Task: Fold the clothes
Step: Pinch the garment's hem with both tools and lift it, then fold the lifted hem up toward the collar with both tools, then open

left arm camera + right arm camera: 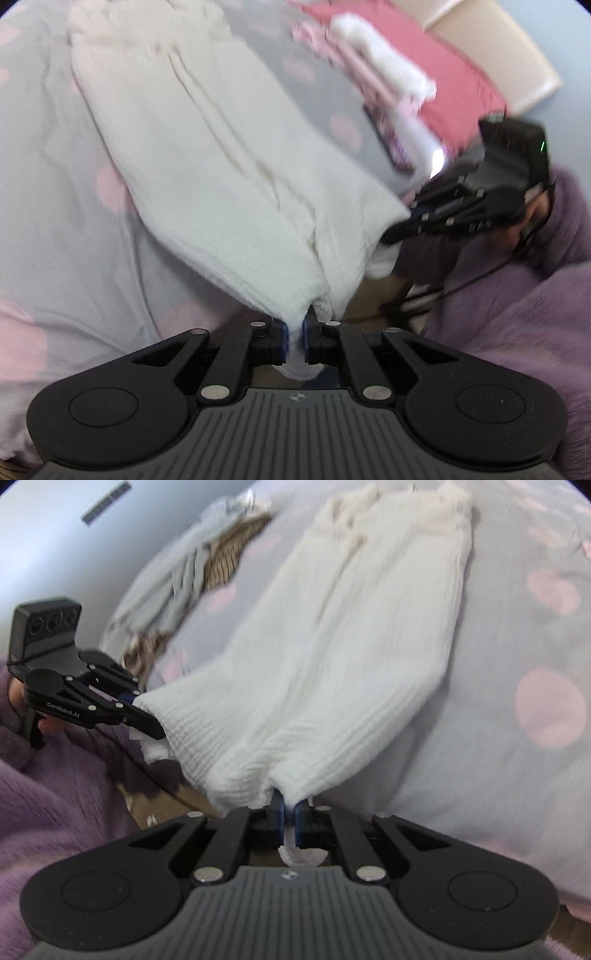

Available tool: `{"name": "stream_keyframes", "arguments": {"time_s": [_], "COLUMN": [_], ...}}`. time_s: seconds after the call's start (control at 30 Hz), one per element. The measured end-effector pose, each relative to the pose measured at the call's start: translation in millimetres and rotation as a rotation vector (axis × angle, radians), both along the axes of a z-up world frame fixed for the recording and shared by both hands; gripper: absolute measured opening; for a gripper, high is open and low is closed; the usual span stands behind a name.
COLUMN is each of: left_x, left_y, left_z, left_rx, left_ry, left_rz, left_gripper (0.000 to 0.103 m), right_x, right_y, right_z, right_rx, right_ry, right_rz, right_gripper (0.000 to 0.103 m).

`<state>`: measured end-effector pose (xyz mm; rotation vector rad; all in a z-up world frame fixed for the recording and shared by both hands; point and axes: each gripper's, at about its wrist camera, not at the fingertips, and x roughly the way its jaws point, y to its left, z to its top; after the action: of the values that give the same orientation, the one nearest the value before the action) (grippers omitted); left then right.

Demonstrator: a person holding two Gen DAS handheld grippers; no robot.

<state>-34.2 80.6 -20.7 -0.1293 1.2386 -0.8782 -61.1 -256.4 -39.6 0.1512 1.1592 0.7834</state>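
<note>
- Clamped by the left gripper: the near edge of a white crinkled garment, cloth pinched between blue-lined pads, jaws nearly touching.
- Clamped likewise by the right gripper: the other near corner of the same white garment, a tuft of cloth poking out behind the closed pads.
- Stretched away from both grippers toward the far side: the garment, its near edge raised, its far end lying on a pale grey bedsheet dotted with pink circles.
- Seen from the right wrist, at the left: the left gripper side-on, with "GenRobot.AI" printed in white on its black arm.
- Lying at far left on the sheet: a crumpled grey and brown-checked pile of clothes.
- Lying at far right in the left view: a folded stack of pink and white clothes, blurred.
- Visible near both grippers: fluffy purple sleeves.
- Unreadable: a dark striped mark on the far pale wall.
</note>
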Motion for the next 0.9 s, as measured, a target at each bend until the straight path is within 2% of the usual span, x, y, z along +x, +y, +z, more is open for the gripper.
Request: {"name": "stream_keyframes", "arguments": {"time_s": [0.13,0.27,0.4,0.63,0.87,0.9], "left_x": [19.9,51.8,82.5,141.4,170.5,171.8], "left_y": [24.1,41.0,33.0,21.2,17.7,16.5], "left_z": [13.5,23.6,20.2,-0.4,-37.6,-41.2], "left_rx": [-0.086,-0.087,-0.075,-0.02,0.054,0.065], "left_ry": [-0.019,-0.043,-0.062,-0.068,-0.031,-0.029], "left_rz": [0.096,0.172,0.222,0.295,0.339,0.342], "left_gripper": [0.005,0.005,0.005,0.005,0.005,0.005], "right_x": [14.9,45.3,83.2,144.6,176.3,177.3], "right_y": [-37.1,-58.1,-56.7,-43.8,-29.6,-26.4], "right_z": [25.9,43.7,45.4,15.4,-18.2,-20.4], "right_rx": [0.061,0.07,0.056,-0.001,-0.066,-0.082], "right_ry": [-0.042,-0.075,-0.084,-0.065,-0.01,-0.013], "right_rz": [-0.083,-0.164,-0.212,-0.277,-0.339,-0.34], "right_gripper": [0.005,0.005,0.005,0.005,0.006,0.008]}}
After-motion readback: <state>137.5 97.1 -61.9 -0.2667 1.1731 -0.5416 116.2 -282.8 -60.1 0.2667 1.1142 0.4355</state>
